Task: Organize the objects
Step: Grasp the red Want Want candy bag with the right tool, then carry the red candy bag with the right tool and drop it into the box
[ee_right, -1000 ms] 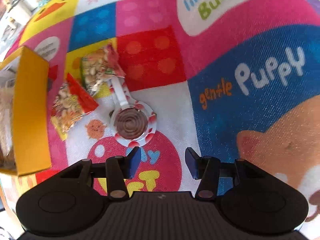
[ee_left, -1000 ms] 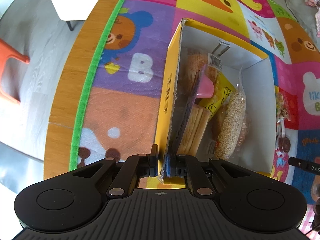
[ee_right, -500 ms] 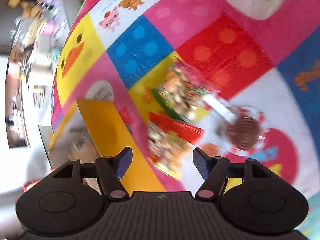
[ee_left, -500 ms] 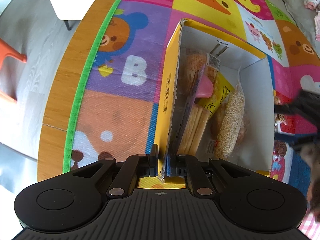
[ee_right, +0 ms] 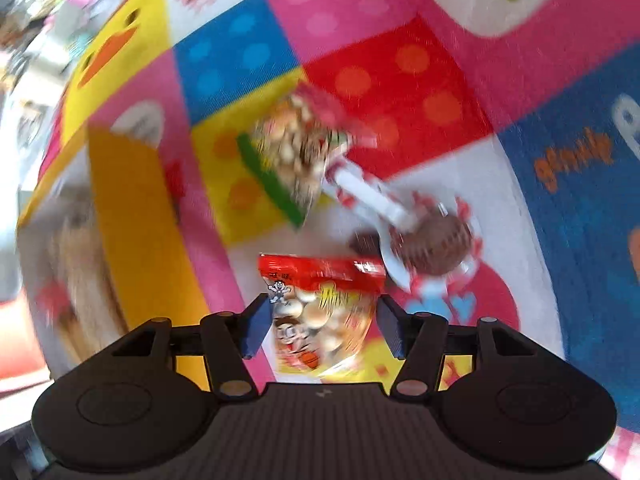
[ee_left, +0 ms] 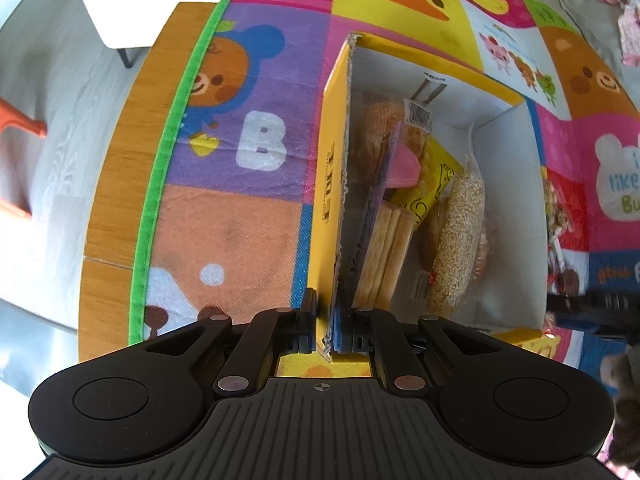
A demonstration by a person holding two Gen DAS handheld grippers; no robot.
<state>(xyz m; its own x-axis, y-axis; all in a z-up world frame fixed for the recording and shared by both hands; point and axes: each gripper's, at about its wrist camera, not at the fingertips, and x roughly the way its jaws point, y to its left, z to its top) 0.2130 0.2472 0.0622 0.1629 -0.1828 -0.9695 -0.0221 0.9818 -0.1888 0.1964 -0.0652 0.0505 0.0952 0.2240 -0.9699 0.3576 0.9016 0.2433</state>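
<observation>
From the left wrist view, the left gripper (ee_left: 325,330) points steeply down, its jaws clamped on the near end of the yellow box's (ee_left: 329,184) side wall, which runs straight away from the camera. The open box sits on the colourful play mat (ee_left: 256,148), its long axis pointing away up the frame. Inside, packets stand on edge along that same axis: a biscuit pack (ee_left: 384,256) against the gripped wall and a sesame-coated snack bag (ee_left: 456,240) beside it. The mat covers a wooden table (ee_left: 120,184). At the right edge, outside the box, loose snacks lie on the mat, and a dark part of the right gripper (ee_left: 592,312) shows there.

The right wrist view is motion-blurred. The right gripper (ee_right: 323,326) points down at the mat (ee_right: 440,60), its jaws closing, with a red-topped snack packet (ee_right: 320,312) between them; its long axis runs up the frame, red end away from the camera. The pads do not clearly press on it. Only this view shows a green-edged snack bag (ee_right: 292,160) farther off and a lollipop (ee_right: 432,244) to the right, stick pointing up-left. The yellow box (ee_right: 136,220) stands to the left.
</observation>
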